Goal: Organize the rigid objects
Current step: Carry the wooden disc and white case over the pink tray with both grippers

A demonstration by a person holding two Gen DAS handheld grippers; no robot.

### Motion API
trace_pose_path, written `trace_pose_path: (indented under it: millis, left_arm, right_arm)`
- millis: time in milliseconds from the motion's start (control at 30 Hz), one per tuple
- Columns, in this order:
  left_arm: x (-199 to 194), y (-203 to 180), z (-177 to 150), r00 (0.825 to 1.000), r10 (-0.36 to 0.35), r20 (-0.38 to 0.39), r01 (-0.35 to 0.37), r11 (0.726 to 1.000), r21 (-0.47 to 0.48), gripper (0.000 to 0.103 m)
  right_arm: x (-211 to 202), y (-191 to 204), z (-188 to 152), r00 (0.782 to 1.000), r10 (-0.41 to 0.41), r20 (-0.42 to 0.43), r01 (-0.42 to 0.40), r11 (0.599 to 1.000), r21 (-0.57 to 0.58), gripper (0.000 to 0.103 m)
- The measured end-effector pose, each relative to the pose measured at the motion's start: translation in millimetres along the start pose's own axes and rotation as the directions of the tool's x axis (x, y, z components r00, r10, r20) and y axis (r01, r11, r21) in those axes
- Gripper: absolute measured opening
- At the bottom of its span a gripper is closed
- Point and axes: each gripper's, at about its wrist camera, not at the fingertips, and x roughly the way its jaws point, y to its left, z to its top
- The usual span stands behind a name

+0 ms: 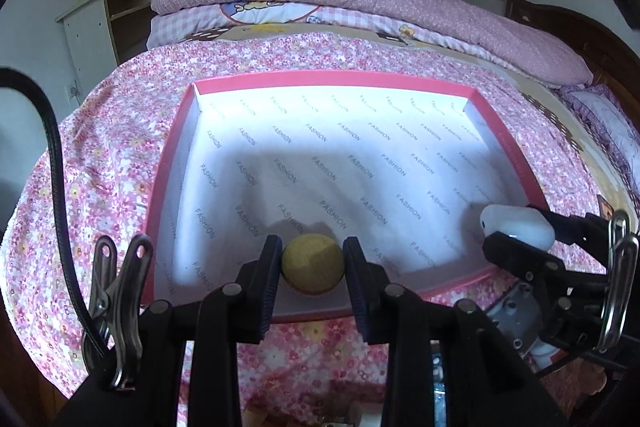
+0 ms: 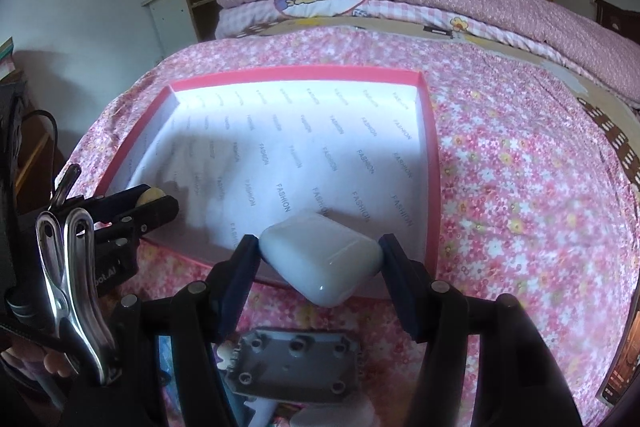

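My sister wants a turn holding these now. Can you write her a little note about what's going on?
Left gripper: shut on the ball, held over the near edge of the box.
Right gripper: shut on the case, held over the box's near right corner.
The box sits open on the bed, lined with white printed paper; nothing can be seen lying in it.
Done: both things picked up and brought to the box.
Left: lower each one inside, open the gripper, pull back. Probably set them apart so they don't knock together.
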Motion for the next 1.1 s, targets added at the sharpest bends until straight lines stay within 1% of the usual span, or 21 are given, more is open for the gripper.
trace_pose_path:
  millis: [500,700,867,1000,1100]
  left_arm:
    - [-4,-10,-11,0.999,-0.011,-0.032,0.011,1.0,0.014,0.033]
    - [-1,-8,-11,0.999,-0.019,-0.05,0.019,1.0,0.002,0.033]
    - [-3,-12,-15,0.998,-0.012,-0.054,0.013,1.0,0.019,0.033]
    - [-4,-13,-17,0.997,-0.024,-0.067,0.025,1.0,0.014,0.033]
    - [-3,-14,-17,0.998,-0.019,-0.065,0.02,1.0,0.019,0.033]
  right_arm:
    - [-5,-8,-9,0.999,-0.017,-0.035,0.018,1.0,0.01,0.062]
    - [-5,-6,-12,0.998,-0.028,-0.048,0.028,1.0,0.012,0.062]
    - [-8,-7,-17,0.998,-0.022,-0.057,0.023,1.0,0.016,0.062]
    - [-10,-9,-19,0.997,-0.024,-0.076,0.026,0.999,0.021,0.062]
    - [-11,-10,-20,0.997,-0.023,-0.079,0.025,0.999,0.028,0.062]
